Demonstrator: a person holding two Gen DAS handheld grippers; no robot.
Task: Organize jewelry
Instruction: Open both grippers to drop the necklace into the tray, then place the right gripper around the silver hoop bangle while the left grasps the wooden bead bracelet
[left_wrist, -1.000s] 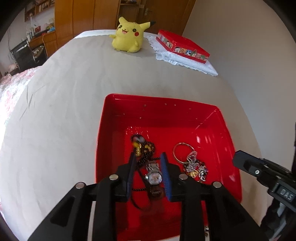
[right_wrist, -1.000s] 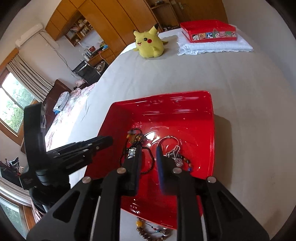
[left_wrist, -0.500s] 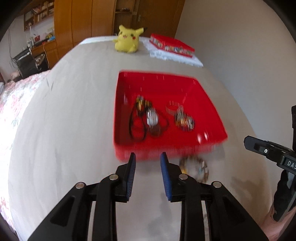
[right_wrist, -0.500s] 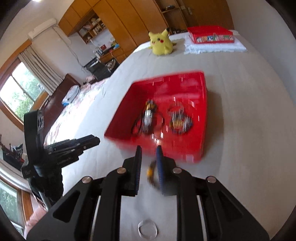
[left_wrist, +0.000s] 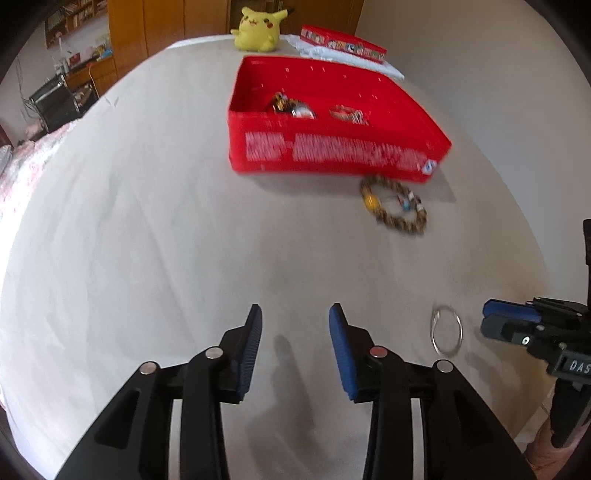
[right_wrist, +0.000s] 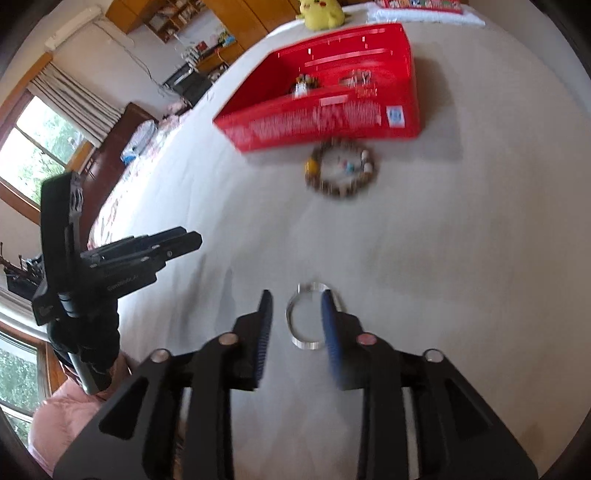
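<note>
Clear ring (right_wrist: 307, 317) flat on the white bed cover (right_wrist: 443, 240), right between the fingers of the right gripper (right_wrist: 295, 321), fingers apart and not touching it yet. Same ring seen just beside that gripper's tip from the left camera. Bead bracelet (right_wrist: 341, 171) also on the cover, just in front of the red box (right_wrist: 317, 125), not in it. Watch and necklace and keyring already inside the box.

A second ago: both grippers down over the box, close to the jewelry. Now pulled back, box far ahead, both grippers holding nothing. Left gripper (left_wrist: 295, 343) wide open over bare cover.

Means two things left to put away: ring and bracelet. Looks like ring next. Thin and flat, so easy to slip when pinched
</note>
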